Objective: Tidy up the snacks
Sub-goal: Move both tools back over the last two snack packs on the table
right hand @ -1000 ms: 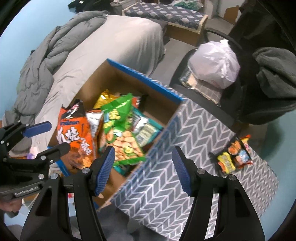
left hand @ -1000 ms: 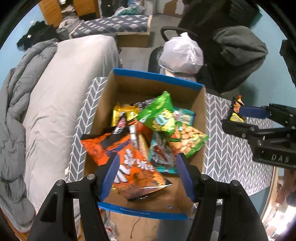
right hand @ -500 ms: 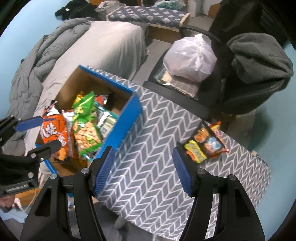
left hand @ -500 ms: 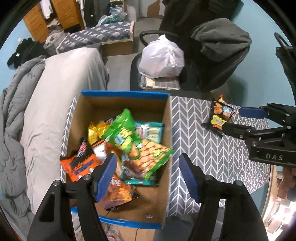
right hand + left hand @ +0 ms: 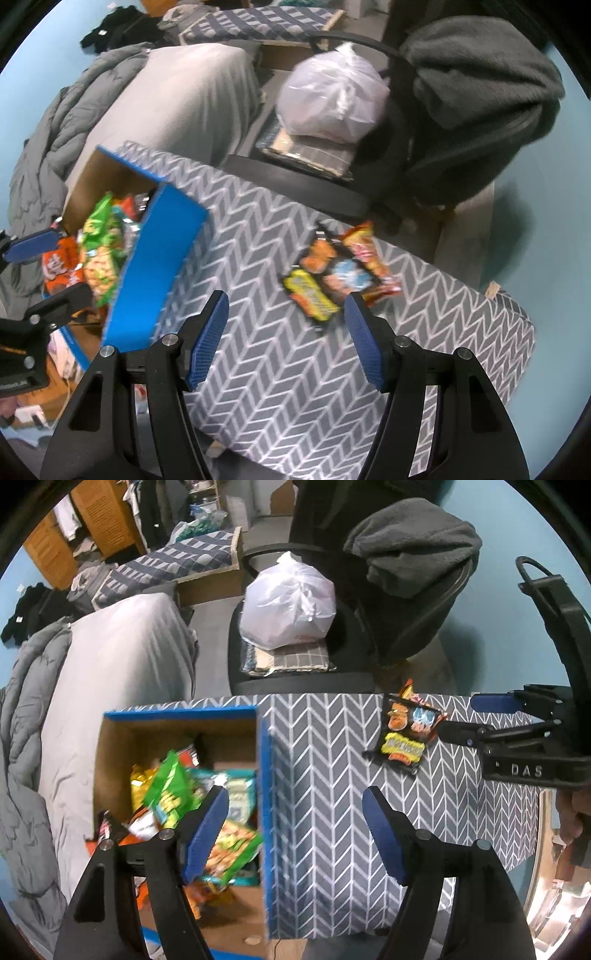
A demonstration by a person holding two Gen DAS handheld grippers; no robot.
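A blue-edged cardboard box point(image 5: 264, 760) point(image 5: 159, 258) holds several snack bags, a green one point(image 5: 170, 794) point(image 5: 98, 236) on top. It stands at the left end of a grey chevron-patterned table point(image 5: 325, 775) point(image 5: 277, 369). A black snack packet point(image 5: 408, 734) point(image 5: 325, 280) lies on the table to the right, with an orange-red packet point(image 5: 369, 254) beside it. My left gripper point(image 5: 295, 834) is open and empty over the box's right wall. My right gripper point(image 5: 286, 338) point(image 5: 461, 720) is open and empty, just short of the black packet.
A black office chair point(image 5: 303, 679) with a white plastic bag point(image 5: 288, 602) and a grey blanket point(image 5: 413, 542) stands behind the table. A bed with grey bedding point(image 5: 110, 686) lies to the left. The table's right edge point(image 5: 524, 332) is near a blue wall.
Both grippers have swung right, from over the box towards the table's open part. The black packet now lies close in front of the right gripper. Both stay open.
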